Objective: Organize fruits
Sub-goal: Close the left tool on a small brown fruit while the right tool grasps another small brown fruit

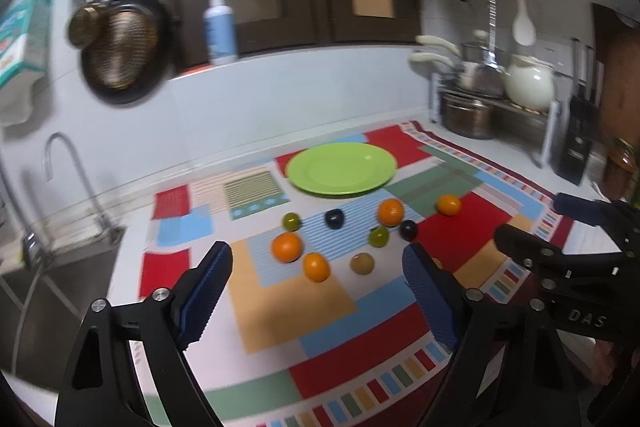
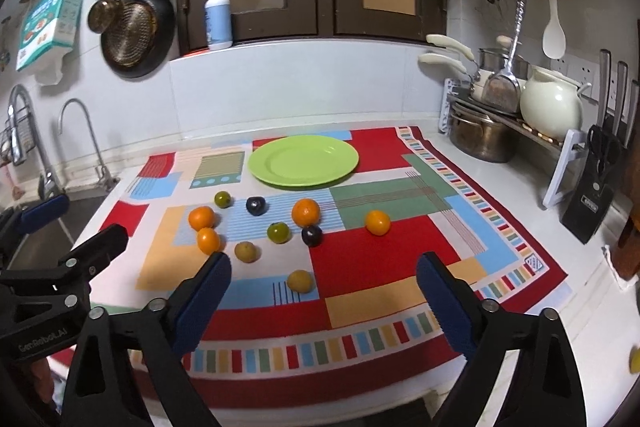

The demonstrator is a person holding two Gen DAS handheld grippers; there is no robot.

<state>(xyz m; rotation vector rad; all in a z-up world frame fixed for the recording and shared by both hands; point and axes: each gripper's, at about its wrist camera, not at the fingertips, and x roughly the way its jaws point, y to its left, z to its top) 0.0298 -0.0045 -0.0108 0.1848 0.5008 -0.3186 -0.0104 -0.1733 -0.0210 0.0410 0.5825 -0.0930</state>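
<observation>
Plainly both claws stood spread with nothing between their pads, the left gripper [image 1: 318, 281] and the right gripper [image 2: 324, 291] hanging over the near edge of the patchwork cloth [image 2: 384, 259]. Beyond them the fruits [image 2: 306, 213] lay loose on the cloth, short of the bare green plate [image 2: 302, 161]. Being round and close-set, one nudged could roll off.

Left gripper [image 1: 318, 291], right gripper [image 2: 324, 297], black frames, ribbed blue pads, silver screws
</observation>
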